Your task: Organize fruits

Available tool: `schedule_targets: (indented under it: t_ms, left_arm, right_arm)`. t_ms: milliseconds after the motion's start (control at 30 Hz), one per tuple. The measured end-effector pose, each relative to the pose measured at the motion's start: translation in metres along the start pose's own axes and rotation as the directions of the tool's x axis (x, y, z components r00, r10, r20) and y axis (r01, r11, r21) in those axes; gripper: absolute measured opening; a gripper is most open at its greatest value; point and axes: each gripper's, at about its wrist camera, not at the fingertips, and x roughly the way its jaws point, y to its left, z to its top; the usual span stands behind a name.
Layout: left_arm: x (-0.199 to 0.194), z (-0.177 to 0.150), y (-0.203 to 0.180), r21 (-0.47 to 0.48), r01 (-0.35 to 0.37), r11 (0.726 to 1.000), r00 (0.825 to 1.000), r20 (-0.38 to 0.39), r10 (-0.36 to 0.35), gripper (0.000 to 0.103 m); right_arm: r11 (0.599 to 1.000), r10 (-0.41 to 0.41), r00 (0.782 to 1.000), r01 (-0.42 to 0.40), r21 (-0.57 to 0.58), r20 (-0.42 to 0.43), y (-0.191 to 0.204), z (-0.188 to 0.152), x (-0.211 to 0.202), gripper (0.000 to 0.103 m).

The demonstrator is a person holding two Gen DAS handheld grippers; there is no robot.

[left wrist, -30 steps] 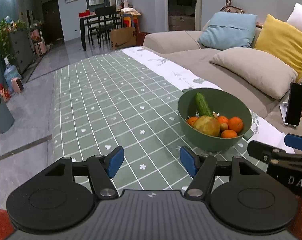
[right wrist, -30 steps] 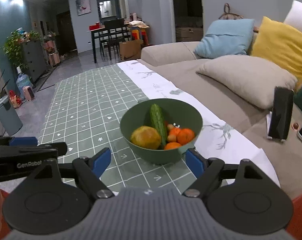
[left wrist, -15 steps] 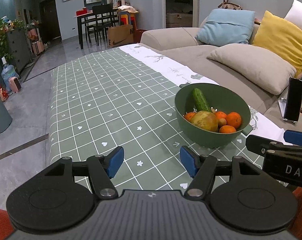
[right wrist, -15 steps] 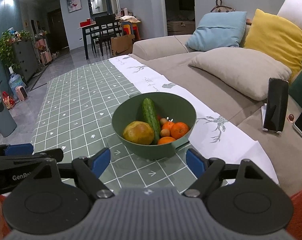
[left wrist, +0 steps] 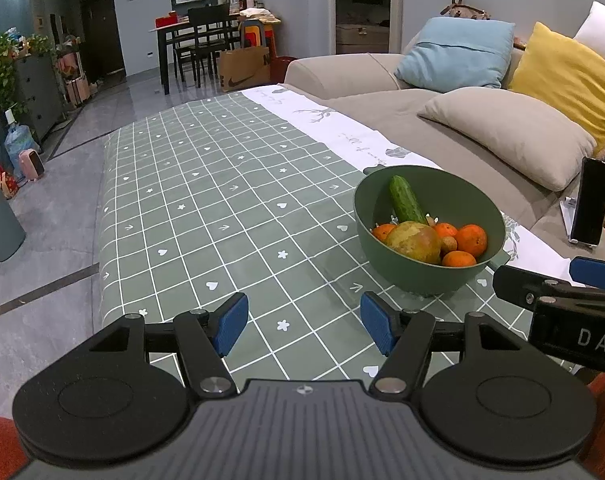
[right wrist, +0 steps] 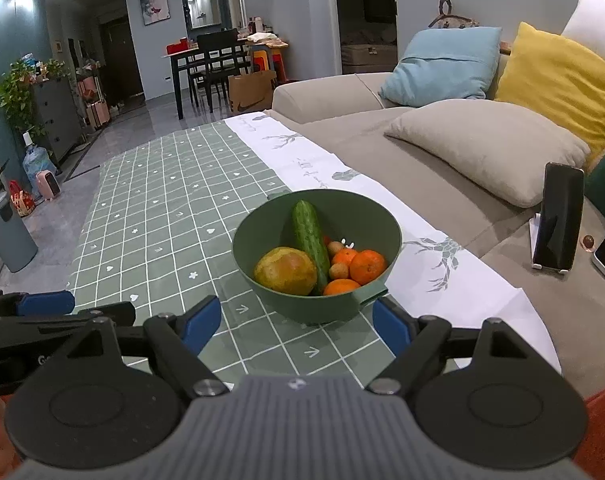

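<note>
Left tongs (left wrist: 304, 328), right tongs (right wrist: 297, 326) wide apart, empty, touching nothing.

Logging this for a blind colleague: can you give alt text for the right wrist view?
An open right gripper faces a green bowl on a checked tablecloth, holding a cucumber, a yellow-green fruit and oranges. A beige sofa lies to the right.

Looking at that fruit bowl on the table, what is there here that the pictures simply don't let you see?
- Bowl bottom, both views: the pear, cucumber and oranges cover whatever lies beneath.
- Small brown fruits, right wrist view: too small to name.
- Right hand-held gripper, left wrist view: cut off by the right edge.
- Phone screen: dark, unreadable.
</note>
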Motion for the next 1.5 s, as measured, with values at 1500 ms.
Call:
schedule_targets:
  t_ms: [1500]
  left_arm:
    - [-0.010, 0.004, 0.002, -0.011, 0.027, 1.000, 1.000, 0.012, -0.027, 0.076]
  right_arm:
    - [1.000, 0.004, 1.000, -0.004, 0.001, 0.014, -0.002, 0.003, -0.002, 0.080]
